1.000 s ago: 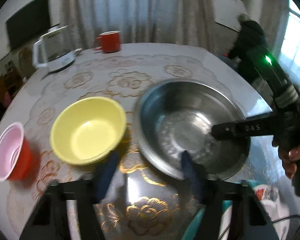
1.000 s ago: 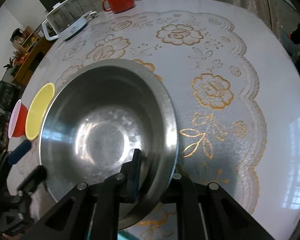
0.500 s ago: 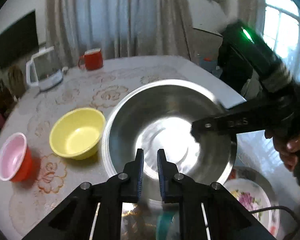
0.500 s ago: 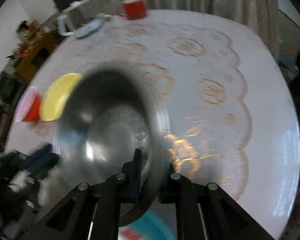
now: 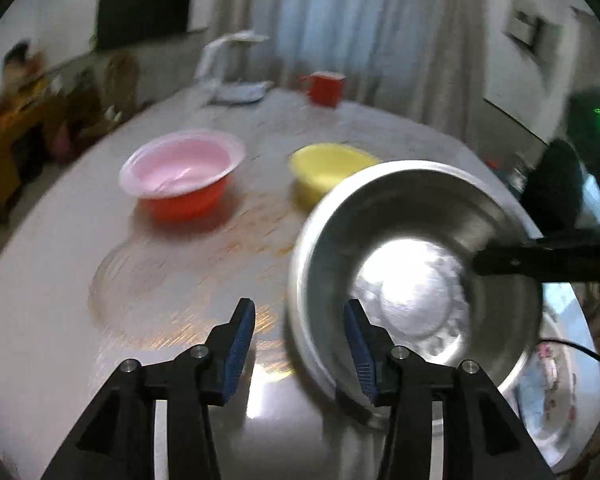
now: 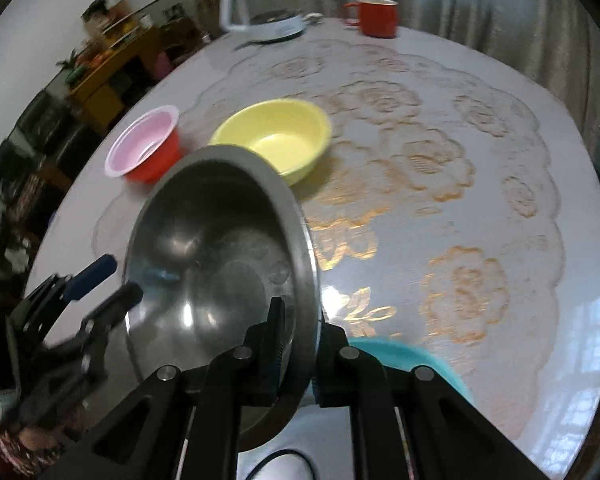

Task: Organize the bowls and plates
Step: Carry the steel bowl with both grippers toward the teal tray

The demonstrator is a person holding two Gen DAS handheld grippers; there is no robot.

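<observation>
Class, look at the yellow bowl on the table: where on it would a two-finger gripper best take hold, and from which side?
Pinch the yellow bowl at its thin rim, probably from above, one finger inside and one outside. It sits upright and open, too wide to span.

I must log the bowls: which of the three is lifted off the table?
The steel bowl, tilted, its rim pinched by the right gripper. The yellow bowl and pink-lined red bowl stand on the table.

A white kettle (image 6: 260,12) and a red mug (image 6: 378,16) stand at the far edge of the round surface (image 6: 520,280), near each other but apart. Pale curtains (image 5: 340,20) hang behind them. A dark television (image 5: 144,4) is mounted on the wall, with cluttered wooden shelves (image 6: 108,68) to the left.
</observation>
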